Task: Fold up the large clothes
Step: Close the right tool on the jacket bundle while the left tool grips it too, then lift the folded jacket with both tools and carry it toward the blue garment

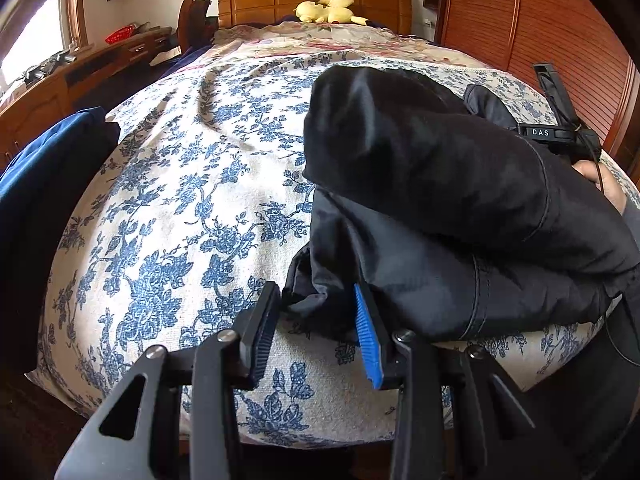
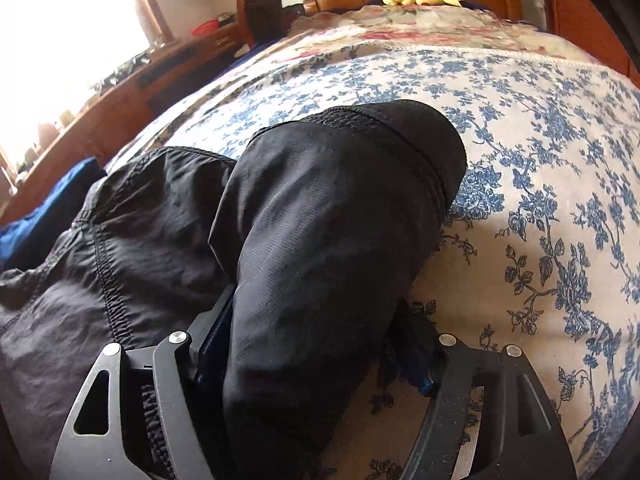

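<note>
Bed [image 1: 168,208] with a blue-and-white floral cover takes up nearly the whole view, and the black jacket [image 1: 440,184] is lying on it, bunched up toward the near edge with one sleeve flopped over the top of the rest.

Left gripper [image 1: 320,320] sits at the jacket's near-left corner; a bit of the black fabric's edge pokes in between the jaws, which stand partly apart, but honestly I can't tell if the pads actually press on it.

Right gripper [image 2: 316,364] has the sleeve [image 2: 332,220] draped right down between its jaws. They're spread wide, so the cloth looks released rather than pinched.

In the left view you can also spot the hand [image 1: 600,184] carrying the right tool, past the far side of the jacket. Yellow plush toy [image 1: 328,10] sits up by the wooden headboard [image 1: 256,0], well away from everything.
</note>
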`<state>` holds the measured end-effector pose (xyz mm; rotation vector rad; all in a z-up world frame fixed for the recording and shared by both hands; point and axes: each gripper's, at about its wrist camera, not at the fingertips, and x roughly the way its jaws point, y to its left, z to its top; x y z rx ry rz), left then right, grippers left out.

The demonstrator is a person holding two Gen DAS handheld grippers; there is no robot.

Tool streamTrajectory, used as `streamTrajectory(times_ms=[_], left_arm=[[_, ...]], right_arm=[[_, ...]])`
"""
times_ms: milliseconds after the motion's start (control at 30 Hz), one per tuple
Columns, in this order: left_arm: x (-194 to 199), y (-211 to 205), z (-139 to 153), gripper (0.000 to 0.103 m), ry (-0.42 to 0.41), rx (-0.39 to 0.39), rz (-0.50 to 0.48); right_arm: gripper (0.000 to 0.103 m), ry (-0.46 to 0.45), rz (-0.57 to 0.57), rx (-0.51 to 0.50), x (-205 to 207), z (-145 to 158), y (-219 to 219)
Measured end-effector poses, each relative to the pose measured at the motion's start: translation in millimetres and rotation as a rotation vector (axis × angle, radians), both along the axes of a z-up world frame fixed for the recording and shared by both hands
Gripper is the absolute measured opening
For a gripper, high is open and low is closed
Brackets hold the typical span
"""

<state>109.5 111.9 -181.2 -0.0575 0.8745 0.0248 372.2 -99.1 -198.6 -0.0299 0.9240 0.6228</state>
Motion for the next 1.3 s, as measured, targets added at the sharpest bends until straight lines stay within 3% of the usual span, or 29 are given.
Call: streamTrajectory(times_ms=[233, 567, 667, 733, 900, 1033, 1300], left_arm=[[-0.2, 0.8, -1.0, 0.036, -0.016, -0.010, 0.008], [-5.4, -0.7, -1.1, 0.036, -0.026, -0.025, 0.019], [-8.7, -1.6, -1.4, 0.031, -0.035, -0.034, 0.018], [-9.5, -1.5, -0.3, 0.018, -0.040, -0.054, 0.014], [-14.1, -1.1, 10.8, 0.011, -0.095, -0.052, 0.027], [-23.4, 10.9, 33.1, 0.010, -0.177, -0.127, 0.040], [-39.7, 38.6, 60.6, 0.008, -0.285, -0.130, 0.048]], right_arm=[[0.071, -0.048, 0.003, -0.026, -8.4, 2.7, 4.1], [0.071, -0.016, 0.006, 0.001, -5.6, 0.3, 1.4], [0.070, -0.022, 0.008, 0.001, -6.0, 0.8, 1.4], [0.060, -0.031, 0.017, 0.012, -7.7, 2.9, 1.2], [0.039, -0.108, 0.055, 0.057, -24.0, 21.9, 0.3], [0.035, -0.114, 0.044, 0.150, -31.2, 43.4, -4.4], [0.033, -0.123, 0.101, 0.203, -50.1, 91.5, 37.5]])
